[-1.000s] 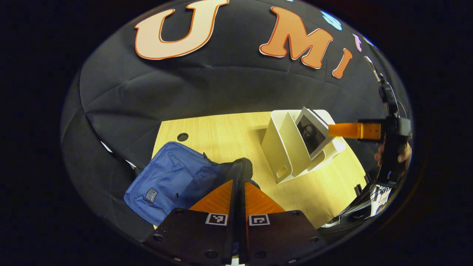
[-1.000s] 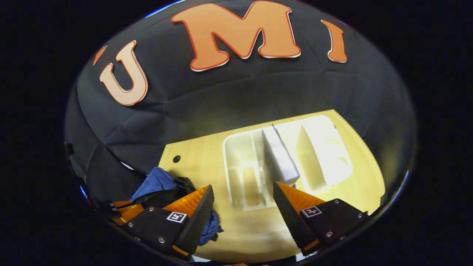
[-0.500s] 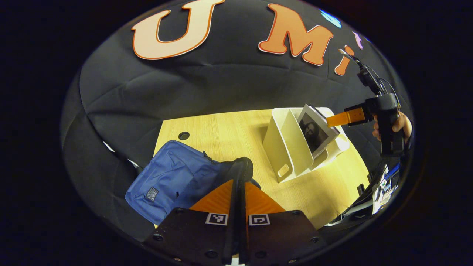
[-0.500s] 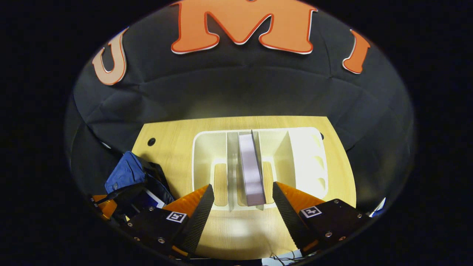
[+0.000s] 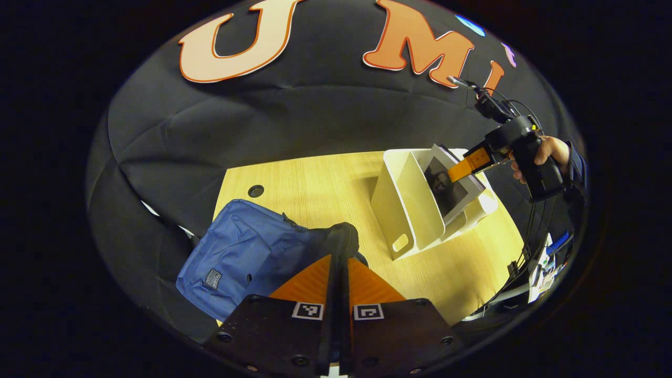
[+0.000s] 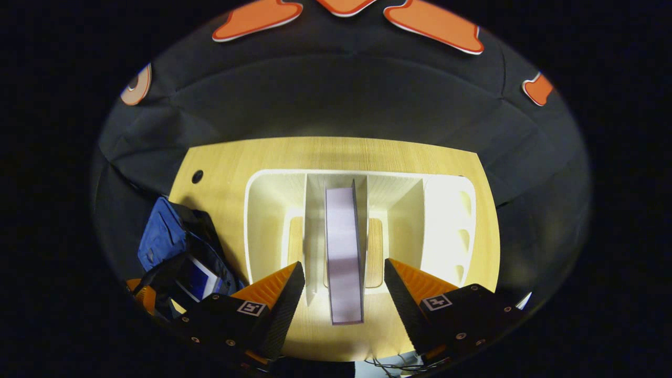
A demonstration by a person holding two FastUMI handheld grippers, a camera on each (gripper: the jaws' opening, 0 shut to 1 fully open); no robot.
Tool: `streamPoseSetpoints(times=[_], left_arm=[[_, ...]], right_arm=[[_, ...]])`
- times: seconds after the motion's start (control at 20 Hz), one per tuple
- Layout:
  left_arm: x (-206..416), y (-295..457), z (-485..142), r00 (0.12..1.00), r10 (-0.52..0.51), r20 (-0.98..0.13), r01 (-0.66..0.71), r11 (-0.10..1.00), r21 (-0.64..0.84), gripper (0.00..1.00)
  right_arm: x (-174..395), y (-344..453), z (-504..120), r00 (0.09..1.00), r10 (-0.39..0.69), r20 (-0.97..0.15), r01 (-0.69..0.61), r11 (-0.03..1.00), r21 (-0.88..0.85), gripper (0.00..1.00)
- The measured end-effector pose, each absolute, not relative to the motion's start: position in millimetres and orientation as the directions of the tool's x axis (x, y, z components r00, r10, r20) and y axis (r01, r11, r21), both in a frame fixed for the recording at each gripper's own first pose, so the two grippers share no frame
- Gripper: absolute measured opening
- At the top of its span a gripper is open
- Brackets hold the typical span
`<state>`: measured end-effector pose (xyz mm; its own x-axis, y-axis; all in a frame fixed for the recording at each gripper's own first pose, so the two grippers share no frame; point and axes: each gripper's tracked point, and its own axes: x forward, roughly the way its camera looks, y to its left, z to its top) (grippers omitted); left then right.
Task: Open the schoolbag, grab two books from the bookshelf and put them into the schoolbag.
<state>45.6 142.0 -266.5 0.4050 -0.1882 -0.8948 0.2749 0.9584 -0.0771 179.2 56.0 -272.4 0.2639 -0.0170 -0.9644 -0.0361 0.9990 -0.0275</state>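
The blue schoolbag (image 5: 241, 257) lies at the table's near left. My left gripper (image 5: 338, 257) is shut on its black opening edge and holds it up. A book (image 6: 199, 281) shows inside the open schoolbag (image 6: 163, 236). The white bookshelf (image 5: 415, 210) stands to the right with one book (image 5: 449, 184) leaning in a middle slot. In the right gripper view that book (image 6: 344, 252) appears edge-on in the bookshelf (image 6: 273, 210). My right gripper (image 6: 344, 273) is open, one finger on each side of the book's near end, apart from it. A hand (image 5: 546, 152) holds this gripper (image 5: 462, 170).
The wooden table (image 5: 315, 184) has a round cable hole (image 5: 255, 191) near its far left corner. Cables and gear (image 5: 535, 262) hang off its right edge. The shelf's other slots (image 6: 446, 220) hold nothing.
My right gripper has swung over the bookshelf and tilted down, so the book now sits centred between its open fingers. The left gripper has kept its hold on the bag.
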Motion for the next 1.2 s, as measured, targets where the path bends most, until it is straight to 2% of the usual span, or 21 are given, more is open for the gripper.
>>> streamPoseSetpoints(times=[0.1,0.15,0.25,0.35,0.45,0.5,0.55,0.6,0.65,0.7,0.75,1.0,1.2], left_arm=[[47.7,142.6,-266.9,0.402,-0.187,-0.896,0.272,0.959,-0.078,0.07],[45.5,142.7,-266.6,0.401,-0.186,-0.897,0.271,0.959,-0.078,0.04],[45.9,144.2,-267.4,0.402,-0.187,-0.896,0.267,0.960,-0.081,0.07],[45.7,144.0,-269.0,0.400,-0.188,-0.897,0.264,0.961,-0.083,0.04],[45.6,144.0,-269.9,0.398,-0.186,-0.898,0.262,0.962,-0.083,0.07],[45.1,144.1,-269.8,0.399,-0.186,-0.898,0.261,0.962,-0.084,0.07],[45.3,144.1,-269.9,0.399,-0.186,-0.898,0.260,0.962,-0.083,0.07],[44.4,143.3,-269.9,0.398,-0.187,-0.898,0.260,0.962,-0.085,0.07],[43.4,143.6,-269.4,0.397,-0.189,-0.898,0.260,0.962,-0.088,0.07],[43.0,143.5,-270.0,0.395,-0.192,-0.898,0.259,0.961,-0.092,0.07],[42.9,143.7,-270.1,0.394,-0.191,-0.899,0.259,0.962,-0.090,0.07],[40.2,142.1,-273.5,0.390,-0.199,-0.899,0.271,0.958,-0.095,0.07],[39.5,140.2,-272.7,0.391,-0.201,-0.898,0.282,0.955,-0.091,0.07]], right_arm=[[178.6,60.4,-277.3,0.227,-0.001,-0.974,-0.048,0.999,-0.012,0.88],[177.7,62.4,-280.1,0.200,0.005,-0.980,-0.060,0.998,-0.008,0.84],[180.0,61.7,-291.3,0.184,-0.021,-0.983,-0.072,0.997,-0.035,0.79],[180.4,62.6,-298.3,0.172,-0.039,-0.984,-0.079,0.995,-0.054,0.69],[179.2,59.8,-305.4,0.151,-0.060,-0.987,-0.090,0.993,-0.074,0.60],[179.0,59.0,-311.8,0.146,-0.070,-0.987,-0.088,0.993,-0.083,0.58],[176.6,60.9,-313.1,0.131,-0.062,-0.989,-0.095,0.993,-0.075,0.60],[175.2,64.7,-315.9,0.123,-0.049,-0.991,-0.091,0.994,-0.060,0.50],[175.1,69.8,-317.6,0.115,-0.029,-0.993,-0.086,0.996,-0.039,0.48],[175.1,69.8,-317.3,0.115,-0.026,-0.993,-0.078,0.996,-0.035,0.39],[176.2,69.5,-317.6,0.118,-0.025,-0.993,-0.083,0.996,-0.035,0.41],[170.9,68.8,-304.3,0.133,0.017,-0.991,-0.070,0.997,0.008,0.40],[167.5,60.4,-275.5,0.178,0.054,-0.983,-0.050,0.998,0.046,0.40]])
